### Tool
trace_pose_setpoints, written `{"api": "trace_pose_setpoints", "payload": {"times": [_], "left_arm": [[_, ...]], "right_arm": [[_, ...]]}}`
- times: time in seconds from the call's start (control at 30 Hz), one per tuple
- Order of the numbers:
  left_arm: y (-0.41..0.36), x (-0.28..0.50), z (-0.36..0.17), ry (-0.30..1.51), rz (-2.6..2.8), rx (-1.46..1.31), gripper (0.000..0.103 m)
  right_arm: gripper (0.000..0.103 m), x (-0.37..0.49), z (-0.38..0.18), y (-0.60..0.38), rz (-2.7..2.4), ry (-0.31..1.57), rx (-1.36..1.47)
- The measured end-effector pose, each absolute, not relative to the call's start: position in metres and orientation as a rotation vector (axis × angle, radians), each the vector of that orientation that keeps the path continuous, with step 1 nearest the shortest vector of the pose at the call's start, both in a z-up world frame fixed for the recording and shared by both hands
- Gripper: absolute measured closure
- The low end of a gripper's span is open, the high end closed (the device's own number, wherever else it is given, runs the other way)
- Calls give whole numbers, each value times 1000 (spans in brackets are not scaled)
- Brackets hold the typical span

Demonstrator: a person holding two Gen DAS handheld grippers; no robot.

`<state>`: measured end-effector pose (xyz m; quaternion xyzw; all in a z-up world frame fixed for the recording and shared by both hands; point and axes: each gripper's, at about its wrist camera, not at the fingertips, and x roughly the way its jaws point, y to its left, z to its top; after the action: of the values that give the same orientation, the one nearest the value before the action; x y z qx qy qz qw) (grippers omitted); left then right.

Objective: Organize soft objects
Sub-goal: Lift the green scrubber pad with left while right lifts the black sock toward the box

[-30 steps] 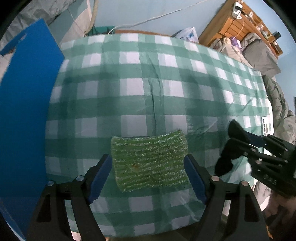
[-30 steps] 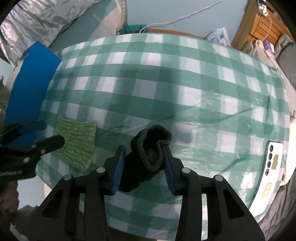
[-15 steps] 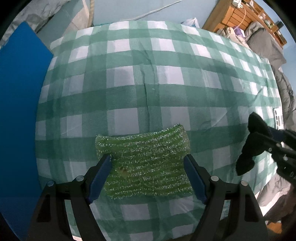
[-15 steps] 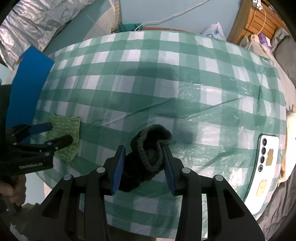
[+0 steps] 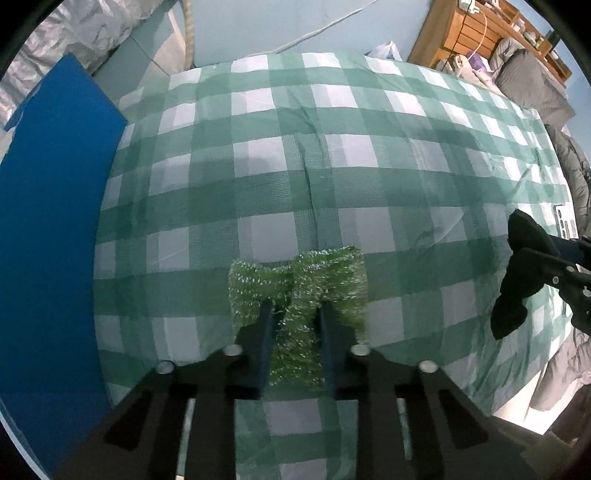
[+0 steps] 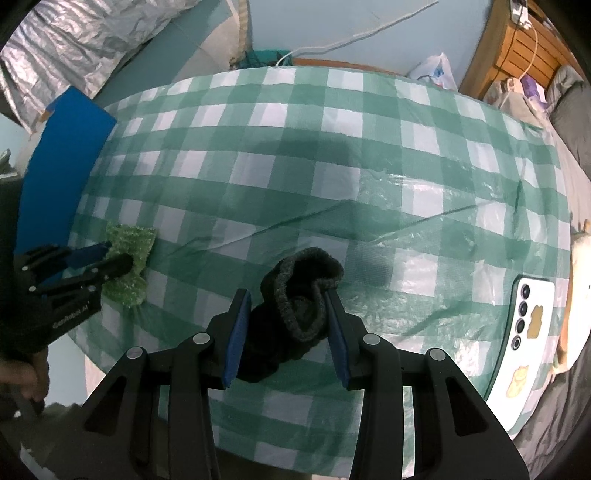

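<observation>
Two soft, light things are gripped: the green cloth (image 5: 295, 295) bunched between the left gripper (image 5: 295, 314) fingers, the dark sock (image 6: 295, 306) pinched mid-body in the right gripper (image 6: 288, 321), drooping.

a wide stretch of green-and-white checked tablecloth (image 6: 295, 177) lies bare across the middle and far side, open for passing. a blue board (image 5: 51, 221) stands along the left edge. a white phone (image 6: 528, 332) lies flat at the right edge. a wooden shelf (image 5: 476, 33) and grey bedding (image 5: 532, 85) crowd the far right corner, off the table.
</observation>
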<state>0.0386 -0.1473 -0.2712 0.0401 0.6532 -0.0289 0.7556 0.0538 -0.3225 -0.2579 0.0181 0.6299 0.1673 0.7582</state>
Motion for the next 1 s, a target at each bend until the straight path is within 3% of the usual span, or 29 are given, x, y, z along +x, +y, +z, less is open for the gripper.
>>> {"api": "trace_pose_setpoints", "payload": {"times": [0.1,1.0], "left_arm": [[-142,35,-267,1423,-64,74,89],[-114,17,-160,1209,-78,10,90]], "right_arm": [[64,53,-254,-320,377,1362,32],[64,57,-171,-286,473,1238,-22]]}}
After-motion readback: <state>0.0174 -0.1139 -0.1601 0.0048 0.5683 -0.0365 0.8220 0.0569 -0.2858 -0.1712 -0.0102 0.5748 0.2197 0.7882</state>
